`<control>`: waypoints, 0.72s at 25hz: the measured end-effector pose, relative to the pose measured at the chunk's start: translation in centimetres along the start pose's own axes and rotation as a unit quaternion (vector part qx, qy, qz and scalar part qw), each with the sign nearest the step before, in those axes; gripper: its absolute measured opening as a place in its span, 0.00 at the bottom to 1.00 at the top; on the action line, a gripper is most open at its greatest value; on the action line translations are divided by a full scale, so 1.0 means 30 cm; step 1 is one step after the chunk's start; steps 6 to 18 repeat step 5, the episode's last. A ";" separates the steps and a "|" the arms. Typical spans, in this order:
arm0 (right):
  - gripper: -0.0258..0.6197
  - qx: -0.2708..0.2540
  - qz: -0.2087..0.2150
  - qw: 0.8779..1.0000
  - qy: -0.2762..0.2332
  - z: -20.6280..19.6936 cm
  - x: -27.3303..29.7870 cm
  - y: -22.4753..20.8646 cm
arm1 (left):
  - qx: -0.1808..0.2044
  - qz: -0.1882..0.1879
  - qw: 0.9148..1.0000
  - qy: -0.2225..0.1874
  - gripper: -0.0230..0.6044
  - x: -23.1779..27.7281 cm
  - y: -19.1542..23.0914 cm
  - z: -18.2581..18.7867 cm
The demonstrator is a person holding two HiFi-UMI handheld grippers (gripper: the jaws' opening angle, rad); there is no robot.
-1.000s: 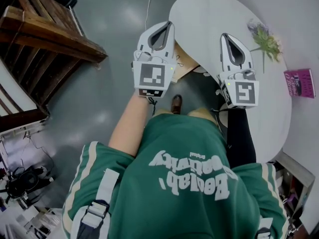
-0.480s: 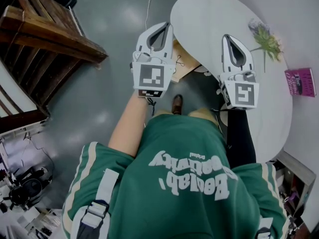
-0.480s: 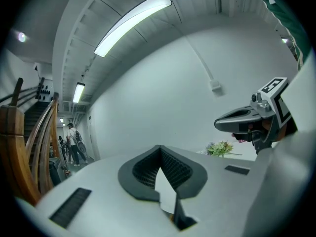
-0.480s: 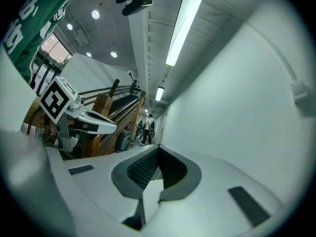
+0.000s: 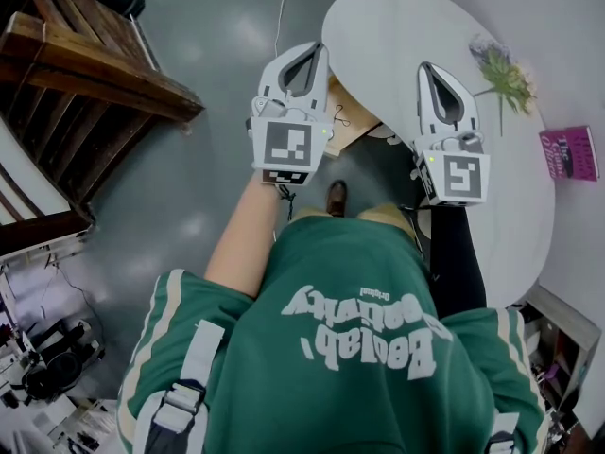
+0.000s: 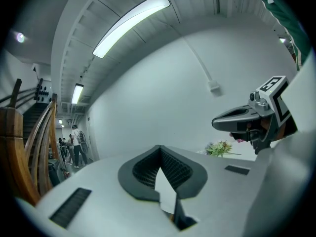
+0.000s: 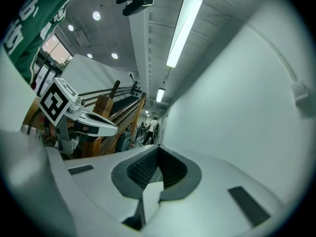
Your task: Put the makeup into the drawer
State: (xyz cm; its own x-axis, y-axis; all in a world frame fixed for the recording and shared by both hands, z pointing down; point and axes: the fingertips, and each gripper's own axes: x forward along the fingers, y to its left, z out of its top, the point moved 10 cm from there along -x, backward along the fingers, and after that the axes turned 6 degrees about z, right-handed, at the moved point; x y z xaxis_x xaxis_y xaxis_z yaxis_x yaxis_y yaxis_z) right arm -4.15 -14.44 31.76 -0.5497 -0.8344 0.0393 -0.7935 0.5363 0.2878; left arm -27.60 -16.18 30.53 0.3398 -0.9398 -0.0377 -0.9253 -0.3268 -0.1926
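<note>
Both jaw pairs are pressed together at their tips, empty, with ribbed black pads [image 6: 173,169] ringing a teardrop gap: left gripper [image 5: 324,47] and right gripper [image 5: 425,67], smooth grey shells, near the rounded white tabletop [image 5: 397,17] edge. Tan wooden panel [image 5: 345,126] juts beneath. A leafy sprig [image 5: 501,74] lies farther on. Makeup cannot be made out anywhere.

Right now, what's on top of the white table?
A flower sprig lies on the white table. The right tongs hang over part of its top, hiding whatever lies beneath.
</note>
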 end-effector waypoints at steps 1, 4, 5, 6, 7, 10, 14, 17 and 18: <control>0.05 0.000 0.001 1.000 -0.001 0.003 -0.001 0.001 | 0.000 -0.001 1.000 0.000 0.06 -0.003 -0.001 0.001; 0.05 0.001 0.002 1.000 -0.005 0.010 -0.004 0.007 | 0.002 0.000 1.000 0.002 0.06 -0.015 0.003 0.003; 0.05 0.002 0.002 1.000 -0.006 0.012 -0.006 0.009 | 0.002 0.001 1.000 0.003 0.06 -0.018 0.004 0.003; 0.05 0.002 0.002 1.000 -0.006 0.012 -0.006 0.009 | 0.002 0.001 1.000 0.003 0.06 -0.018 0.004 0.003; 0.05 0.002 0.002 1.000 -0.006 0.012 -0.006 0.009 | 0.002 0.001 1.000 0.003 0.06 -0.018 0.004 0.003; 0.05 0.002 0.002 1.000 -0.006 0.012 -0.006 0.009 | 0.002 0.001 1.000 0.003 0.06 -0.018 0.004 0.003; 0.05 0.002 0.002 1.000 -0.006 0.012 -0.006 0.009 | 0.002 0.001 1.000 0.003 0.06 -0.018 0.004 0.003; 0.05 0.002 0.002 1.000 -0.006 0.012 -0.006 0.009 | 0.002 0.001 1.000 0.003 0.06 -0.018 0.004 0.003; 0.05 0.002 0.002 1.000 -0.006 0.012 -0.006 0.009 | 0.002 0.001 1.000 0.003 0.06 -0.018 0.004 0.003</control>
